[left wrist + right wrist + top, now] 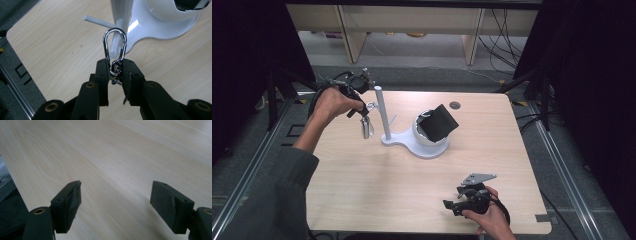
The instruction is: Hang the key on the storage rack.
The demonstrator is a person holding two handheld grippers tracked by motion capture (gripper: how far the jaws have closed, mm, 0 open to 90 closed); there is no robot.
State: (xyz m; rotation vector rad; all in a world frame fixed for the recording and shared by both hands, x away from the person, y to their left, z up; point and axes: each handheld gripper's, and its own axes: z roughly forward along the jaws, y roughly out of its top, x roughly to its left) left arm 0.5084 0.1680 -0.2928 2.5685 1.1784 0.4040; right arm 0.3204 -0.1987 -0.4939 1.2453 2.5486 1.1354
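A shiny clip is pinched at its lower end by the left gripper, with both black jaws pressed on it. In the left gripper view the clip's loop is seen at 12 o'clock from the jaws, right in front of a small white peg that sticks out from the post. Whether the clip touches the peg cannot be told. In the high view the left gripper is held at 9 o'clock from the post, above the table. The post is fixed on a white stand, and a white bowl with a black thing in it is set at 3 o'clock from the post. The right gripper is seen low at 5 o'clock on the table. Its jaws are spread wide, and nothing is held between them.
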